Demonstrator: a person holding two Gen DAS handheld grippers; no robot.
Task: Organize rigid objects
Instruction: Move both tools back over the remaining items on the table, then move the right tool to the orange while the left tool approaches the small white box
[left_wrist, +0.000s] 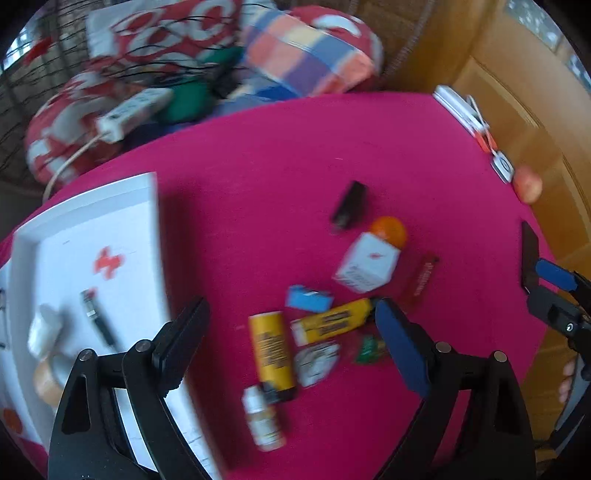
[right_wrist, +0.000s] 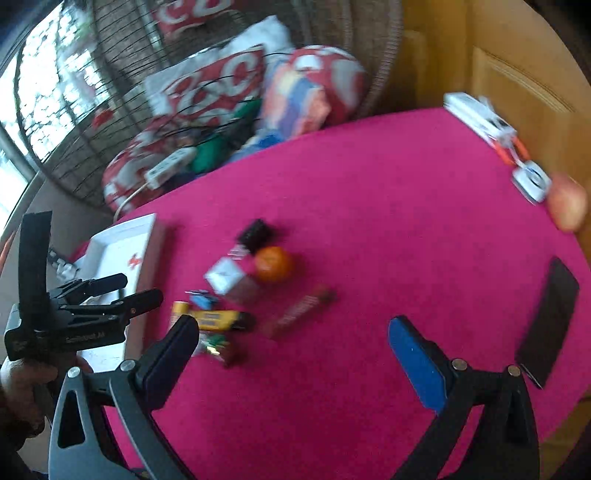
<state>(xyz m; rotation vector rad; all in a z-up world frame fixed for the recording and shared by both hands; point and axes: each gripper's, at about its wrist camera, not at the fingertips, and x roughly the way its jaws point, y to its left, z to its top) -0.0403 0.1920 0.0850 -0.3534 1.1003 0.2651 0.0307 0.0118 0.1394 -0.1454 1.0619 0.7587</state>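
The left tool (left_wrist: 291, 334) is held wide open and empty above a yellow cylindrical tube (left_wrist: 272, 354) on the magenta-covered desk (left_wrist: 295, 155); the right tool (right_wrist: 293, 350), equally spread, grips nothing. A white rectangular tray (left_wrist: 92, 236) is seen just beside the clutter.

Two high, down-tilted wrist views sharing the cluttered pink table (left_wrist: 277, 155).

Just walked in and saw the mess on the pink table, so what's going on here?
A person is sorting small items into a white tray. Both grippers are open and holding nothing. The left gripper hovers over the pile: a yellow tube, a white box, an orange. The right gripper hangs over bare pink tablecloth. A black pen already lies in the tray.
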